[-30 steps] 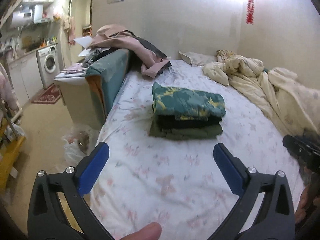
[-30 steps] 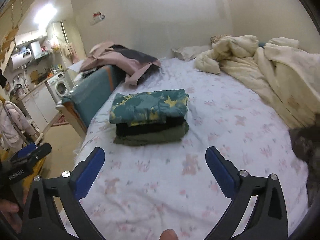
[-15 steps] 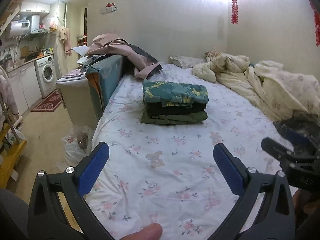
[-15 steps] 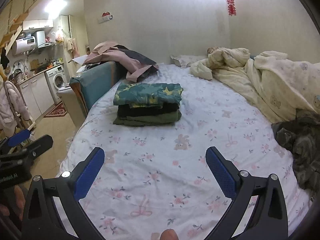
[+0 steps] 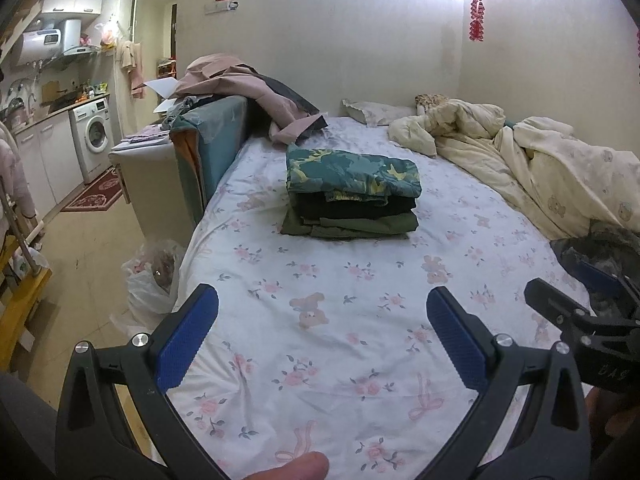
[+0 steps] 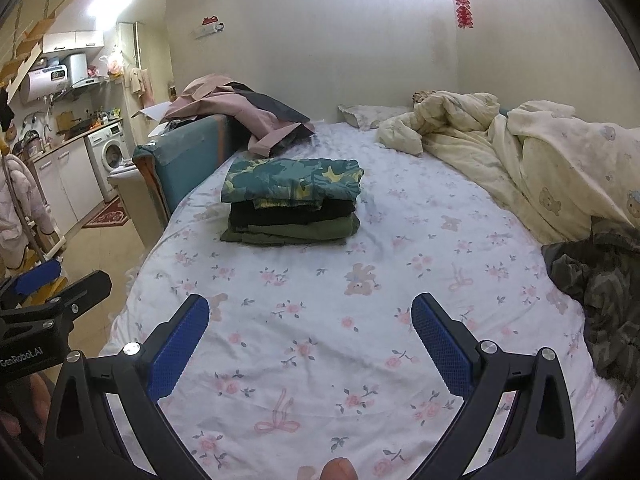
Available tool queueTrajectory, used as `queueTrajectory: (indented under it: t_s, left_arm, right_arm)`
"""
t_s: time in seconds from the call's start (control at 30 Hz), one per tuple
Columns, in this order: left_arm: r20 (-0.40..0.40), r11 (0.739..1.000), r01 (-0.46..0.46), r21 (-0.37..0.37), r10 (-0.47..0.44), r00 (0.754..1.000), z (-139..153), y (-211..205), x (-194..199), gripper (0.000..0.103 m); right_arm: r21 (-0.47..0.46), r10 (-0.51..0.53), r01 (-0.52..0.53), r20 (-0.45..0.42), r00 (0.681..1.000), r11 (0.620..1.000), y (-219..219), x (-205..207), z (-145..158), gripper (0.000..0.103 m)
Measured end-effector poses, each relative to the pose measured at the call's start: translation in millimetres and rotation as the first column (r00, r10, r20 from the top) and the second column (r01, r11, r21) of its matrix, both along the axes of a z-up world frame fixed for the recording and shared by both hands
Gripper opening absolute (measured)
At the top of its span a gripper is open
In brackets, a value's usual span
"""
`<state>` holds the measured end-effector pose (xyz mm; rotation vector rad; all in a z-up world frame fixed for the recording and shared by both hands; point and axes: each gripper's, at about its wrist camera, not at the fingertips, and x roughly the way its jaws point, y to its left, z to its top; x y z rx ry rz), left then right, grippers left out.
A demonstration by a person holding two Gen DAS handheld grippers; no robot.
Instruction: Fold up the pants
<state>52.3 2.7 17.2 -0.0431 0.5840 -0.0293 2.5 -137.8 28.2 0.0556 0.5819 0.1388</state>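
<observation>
A stack of folded pants (image 5: 352, 192) lies on the flowered bed sheet (image 5: 340, 320), teal patterned pair on top, black and olive below; it also shows in the right wrist view (image 6: 292, 200). A crumpled dark camouflage garment (image 6: 600, 292) lies at the bed's right edge, partly visible in the left wrist view (image 5: 600, 248). My left gripper (image 5: 322, 312) is open and empty above the sheet, well short of the stack. My right gripper (image 6: 310, 316) is open and empty too, to the left of the crumpled garment.
A cream quilt (image 5: 520, 160) is bunched along the right wall. A teal sofa end (image 5: 216, 140) with pink clothes (image 5: 248, 88) borders the bed's left. A plastic bag (image 5: 152, 276) sits on the floor. A washing machine (image 5: 94, 136) stands in the kitchen.
Both grippers have pulled back from the folded stack, which now looks smaller and farther. The crumpled camouflage garment has come into view at the right. Both jaws stay open.
</observation>
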Motion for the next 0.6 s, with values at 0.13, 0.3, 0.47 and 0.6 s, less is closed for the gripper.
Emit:
queueTrajectory:
  t_s: [0.13, 0.3, 0.47, 0.6]
  left_arm:
    - [0.003, 1.000, -0.001, 0.009, 0.001, 1.000, -0.3, -0.7, 0.4, 0.103]
    - [0.006, 1.000, -0.006, 0.007, 0.006, 1.000, 0.0, -2.1, -0.6, 0.103]
    - [0.006, 1.000, -0.007, 0.008, 0.007, 1.000, -0.2, -2.2, -1.1, 0.103]
    - [0.008, 1.000, -0.009, 0.008, 0.009, 1.000, 0.0, -2.3, -1.6, 0.103]
  right_arm:
    - [0.002, 0.000, 0.000, 0.015, 1.000, 1.000, 0.0, -2.0, 2.1, 0.103]
    - [0.004, -0.003, 0.003, 0.011, 1.000, 1.000, 0.2, -2.4, 2.8, 0.103]
    - [0.006, -0.003, 0.002, 0.011, 1.000, 1.000, -0.3, -1.8, 3.0, 0.103]
    - [0.004, -0.005, 0.005, 0.012, 1.000, 1.000, 0.0, -2.5, 3.1, 0.103]
